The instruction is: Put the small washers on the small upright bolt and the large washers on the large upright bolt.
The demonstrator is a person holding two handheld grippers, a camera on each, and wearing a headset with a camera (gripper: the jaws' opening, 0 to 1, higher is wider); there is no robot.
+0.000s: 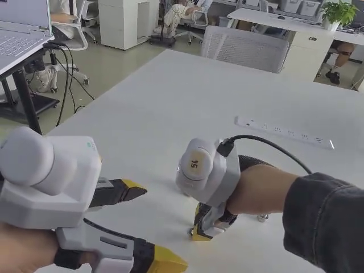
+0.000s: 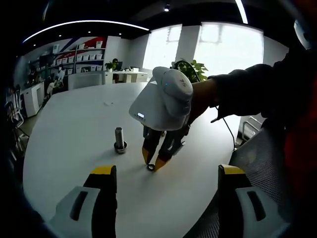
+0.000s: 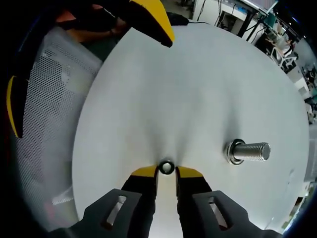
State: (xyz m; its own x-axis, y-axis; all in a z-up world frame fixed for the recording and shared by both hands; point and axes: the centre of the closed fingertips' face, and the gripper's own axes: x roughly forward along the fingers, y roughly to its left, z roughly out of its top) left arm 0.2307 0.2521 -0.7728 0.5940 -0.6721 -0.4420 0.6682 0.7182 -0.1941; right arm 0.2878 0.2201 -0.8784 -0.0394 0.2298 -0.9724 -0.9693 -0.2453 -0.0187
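Open-plan office, bright windows. White table (image 1: pixel 187 91) in the middle, with a power strip (image 1: pixel 284 132) lying towards the far side. Laptop (image 1: pixel 23 28) on a stand off to the left, mesh chair (image 1: pixel 244 48) at the far edge, plant (image 1: pixel 338 11) beyond.

On the table, 1 upright bolt (image 3: pixel 250 151), threaded end up, with a ring at its foot, possibly a washer already on. Cannot tell whether this is the small bolt or the large one.

Near the bolt but apart from it, 1 washer (image 3: pixel 166 167) lying flat, caught between the tips of the right gripper (image 3: pixel 167 173). Jaws drawn almost together on it, tips down against the tabletop. Left gripper (image 2: pixel 167 171) held back on the near side, jaws spread wide, holding nothing.

Judged to be the pick-up step: washer pinched, not yet lifted clear of the surface.

Next calls for:
- raising the washer without twisting it out of so thin a pinch
- carrying it across to the bolt
- levelling the hole over the threaded tip
- easing the jaws apart to drop it down the shank

Worth checking the washer's size against the bolt first. Smooth tabletop and edge-on grip, so probably easy to flick the washer away.
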